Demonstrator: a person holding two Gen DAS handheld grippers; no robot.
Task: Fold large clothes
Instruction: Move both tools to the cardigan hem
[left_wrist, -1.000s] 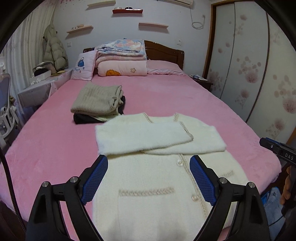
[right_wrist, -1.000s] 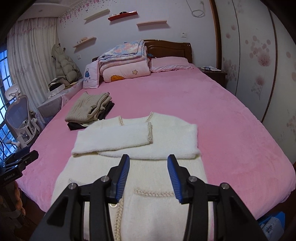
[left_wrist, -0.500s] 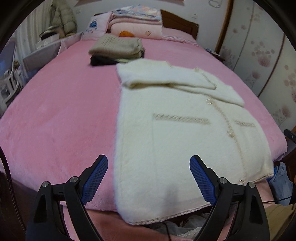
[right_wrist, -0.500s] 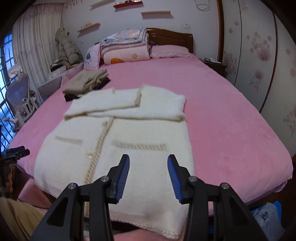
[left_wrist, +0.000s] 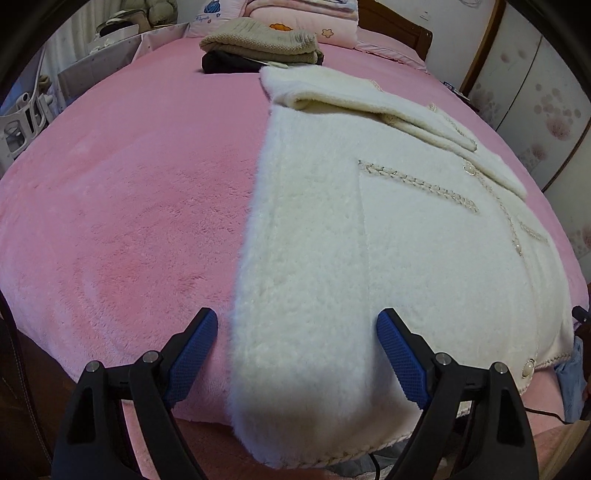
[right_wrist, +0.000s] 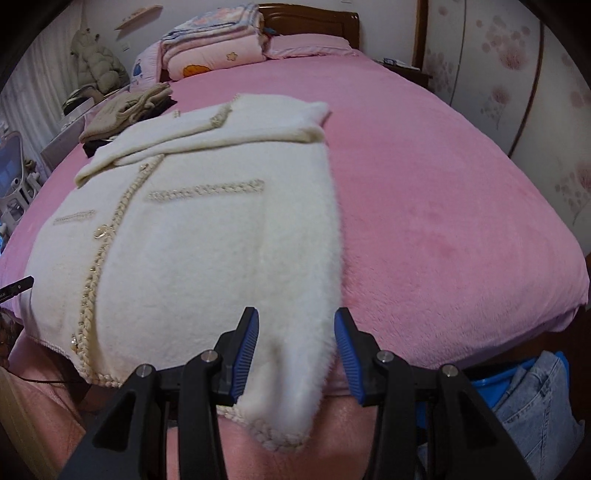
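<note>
A fluffy white cardigan (left_wrist: 369, 240) lies flat and buttoned on the pink bed (left_wrist: 129, 221), its sleeves folded across the chest and its hem hanging over the near edge. My left gripper (left_wrist: 295, 314) hovers open and wide just above the hem's left corner, one finger over the pink cover, the other over the cloth. In the right wrist view the cardigan (right_wrist: 203, 240) fills the left half. My right gripper (right_wrist: 296, 312) stands open, narrower, straddling the hem's right corner, and the pads do not press the cloth.
A stack of folded beige and dark clothes (left_wrist: 258, 44) sits beyond the cardigan's collar. Folded quilts and pillows (right_wrist: 214, 48) lie at the headboard. Jeans in a blue bin (right_wrist: 535, 398) stand on the floor at the right. A wardrobe (right_wrist: 517, 74) lines the right wall.
Both grippers have dropped and tilted down toward the near hem of the cardigan, left to its left corner, right to its right corner. The cardigan has not moved.
</note>
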